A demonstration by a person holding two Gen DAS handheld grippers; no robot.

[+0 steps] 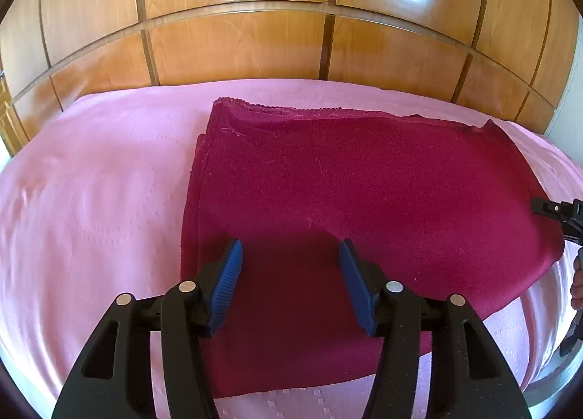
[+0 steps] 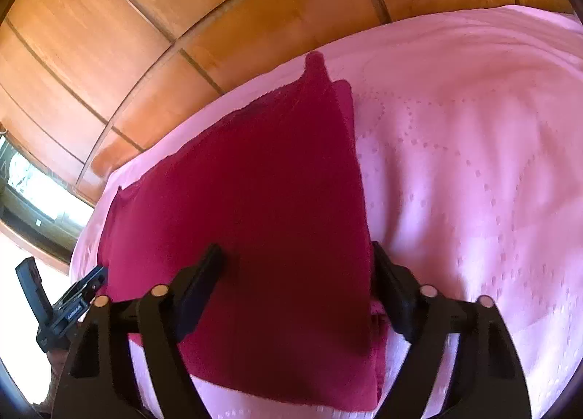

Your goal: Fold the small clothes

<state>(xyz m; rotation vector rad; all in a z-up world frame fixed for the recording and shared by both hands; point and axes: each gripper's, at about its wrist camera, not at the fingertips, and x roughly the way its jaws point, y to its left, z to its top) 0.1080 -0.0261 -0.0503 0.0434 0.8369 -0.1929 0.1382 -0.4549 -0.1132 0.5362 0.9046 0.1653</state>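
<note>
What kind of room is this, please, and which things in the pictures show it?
Most likely a bedroom. The work surface looks like a bed under a pink bedspread, a dark red cloth lies folded on it, and glossy wooden panels behind it look like wardrobe doors or a headboard.

Left tongs [image 1: 290,255] gaping; right tongs [image 2: 297,260] gaping, tilted downward.

Red cloth [image 1: 364,193]: matt, fuzzy knit, frayed far edge. Pink bedspread [image 1: 91,200]: smooth cloth, faint sheen, embossed dots. Wardrobe [image 1: 237,47]: glossy varnished wood. Left tongs [image 1: 290,266]: matt black plastic, ribbed blue pads [image 1: 229,273], shiny metal pins.
</note>
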